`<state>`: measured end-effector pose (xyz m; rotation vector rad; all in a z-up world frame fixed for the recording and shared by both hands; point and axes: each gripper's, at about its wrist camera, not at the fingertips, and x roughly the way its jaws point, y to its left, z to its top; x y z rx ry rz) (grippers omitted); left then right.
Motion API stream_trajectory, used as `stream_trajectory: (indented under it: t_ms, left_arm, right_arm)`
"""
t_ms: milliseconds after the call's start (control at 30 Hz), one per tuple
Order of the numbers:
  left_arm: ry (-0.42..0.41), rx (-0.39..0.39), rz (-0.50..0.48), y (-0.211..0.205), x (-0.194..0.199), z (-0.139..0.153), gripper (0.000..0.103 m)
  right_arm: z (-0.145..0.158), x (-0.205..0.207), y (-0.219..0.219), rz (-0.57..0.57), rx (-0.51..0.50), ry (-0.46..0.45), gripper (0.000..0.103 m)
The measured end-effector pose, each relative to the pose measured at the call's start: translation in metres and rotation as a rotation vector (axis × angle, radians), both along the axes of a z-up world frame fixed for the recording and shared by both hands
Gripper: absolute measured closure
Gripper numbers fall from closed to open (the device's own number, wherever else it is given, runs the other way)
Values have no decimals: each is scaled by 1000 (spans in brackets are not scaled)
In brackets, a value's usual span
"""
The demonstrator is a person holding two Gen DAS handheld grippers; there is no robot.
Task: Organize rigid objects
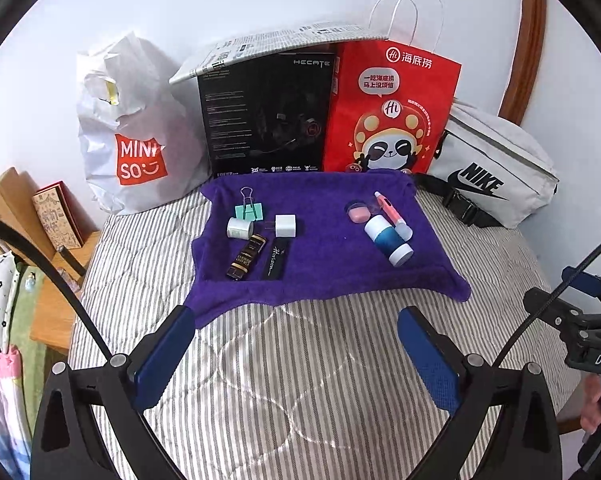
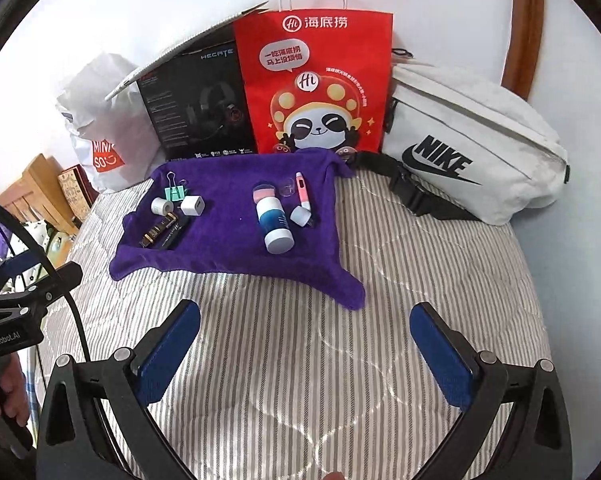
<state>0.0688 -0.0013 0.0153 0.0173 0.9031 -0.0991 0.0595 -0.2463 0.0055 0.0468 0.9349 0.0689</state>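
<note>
Both the left claw (image 1: pixel 296 356) and the right claw (image 2: pixel 306 354) hang wide and empty over the striped bed (image 1: pixel 300 380). Beyond, on the purple towel (image 1: pixel 324 276), the small items lie in two groups: binder clip (image 1: pixel 249 209) and charger plug (image 1: pixel 285 225) to the left, blue-and-white bottle (image 1: pixel 388 242) and pink pen (image 1: pixel 388 208) to the right. The sorting looks nearly or fully done.

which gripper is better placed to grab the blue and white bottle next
Probably right: the blue and white bottle lies ahead of the open right gripper, while it sits off to the side of the open left gripper.
</note>
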Motion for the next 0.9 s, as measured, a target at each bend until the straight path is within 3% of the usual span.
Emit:
stream_trajectory:
  t_ms: [367, 900]
  left_arm:
    - [-9, 6, -6, -1, -16, 7, 1]
    - [3, 24, 6, 0, -17, 7, 1]
  right_arm:
    - [6, -10, 5, 2, -40, -12, 0]
    - [6, -13, 2, -2, -17, -10, 0]
